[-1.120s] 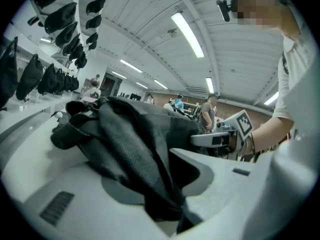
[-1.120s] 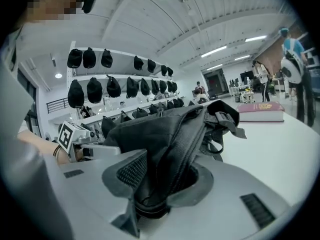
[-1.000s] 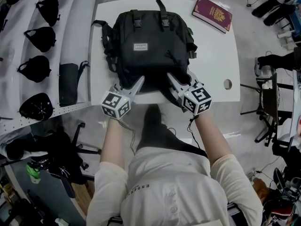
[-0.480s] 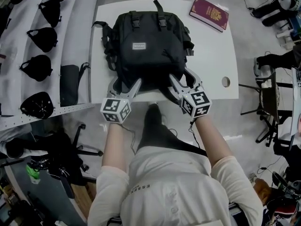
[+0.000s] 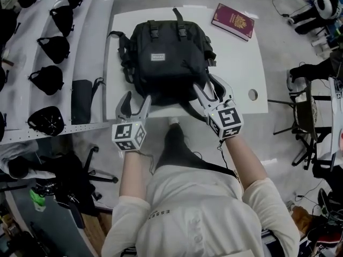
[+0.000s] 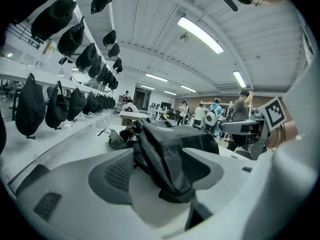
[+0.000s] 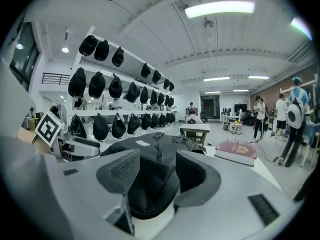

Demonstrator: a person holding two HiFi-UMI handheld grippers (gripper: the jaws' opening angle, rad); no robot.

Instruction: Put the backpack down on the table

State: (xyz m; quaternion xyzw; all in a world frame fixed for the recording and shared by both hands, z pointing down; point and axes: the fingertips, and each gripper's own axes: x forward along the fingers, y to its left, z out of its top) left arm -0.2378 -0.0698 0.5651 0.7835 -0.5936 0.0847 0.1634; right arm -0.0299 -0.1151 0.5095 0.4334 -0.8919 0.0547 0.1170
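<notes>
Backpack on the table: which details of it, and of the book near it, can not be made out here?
- Label on the backpack: head view, too small to read.
- Underside of the backpack: every view, it lies flat against the table.
- Print on the book cover: head view, too small; right gripper view, blurred.

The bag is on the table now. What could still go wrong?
The left hand-held gripper and the right hand-held gripper have just been opening, but backpack fabric lies between their open jaws. Pulling back might snag it and drag it along. The backpack also lies close to the near edge of the table, so a tug could pull it off toward the person.
</notes>
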